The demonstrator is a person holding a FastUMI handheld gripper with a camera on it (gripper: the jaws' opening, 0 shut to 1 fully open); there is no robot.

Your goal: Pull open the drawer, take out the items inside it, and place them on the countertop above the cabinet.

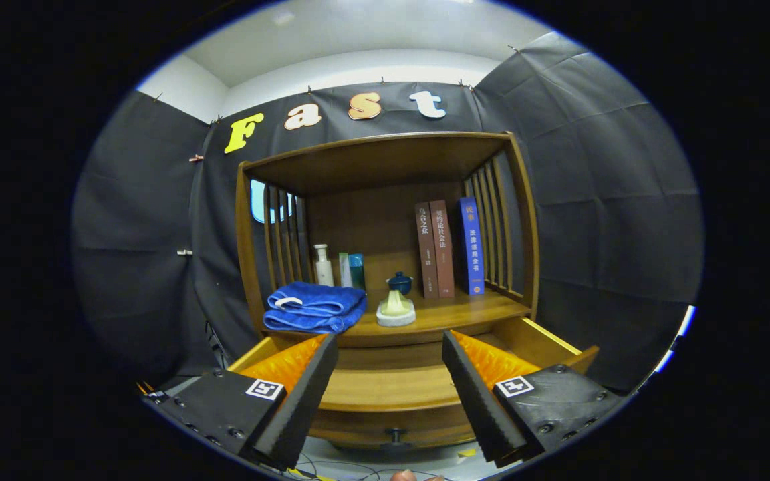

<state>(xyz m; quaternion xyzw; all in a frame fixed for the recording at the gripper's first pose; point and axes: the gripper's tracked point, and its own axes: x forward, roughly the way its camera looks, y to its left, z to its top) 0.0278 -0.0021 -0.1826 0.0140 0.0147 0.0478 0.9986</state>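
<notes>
The cabinet (pixel 385 200) is warm brown wood with slatted sides and a flat top board. Its drawer (pixel 392 387) stands pulled out below the countertop (pixel 452 310), showing a smooth wooden floor and a small dark round knob (pixel 395 435) on its front. No item can be made out on the part of the drawer floor that shows between the fingers.

On the countertop a soft, thick blue towel (pixel 315 307) lies folded at the left. Just right of it sits a pale cone-shaped piece on a round white base (pixel 396 308), and behind that a small dark blue lidded pot (pixel 400 282). A white bottle (pixel 323 266) and a teal box (pixel 353 270) stand at the back left. Three upright books (pixel 448 248), two brown and one blue, stand at the back right.

The gripper (pixel 388 347) hangs over the open drawer with its jaws wide apart. Its fingers (pixel 305 394) are wedge-shaped with ribbed pads, hold nothing and touch nothing.
</notes>
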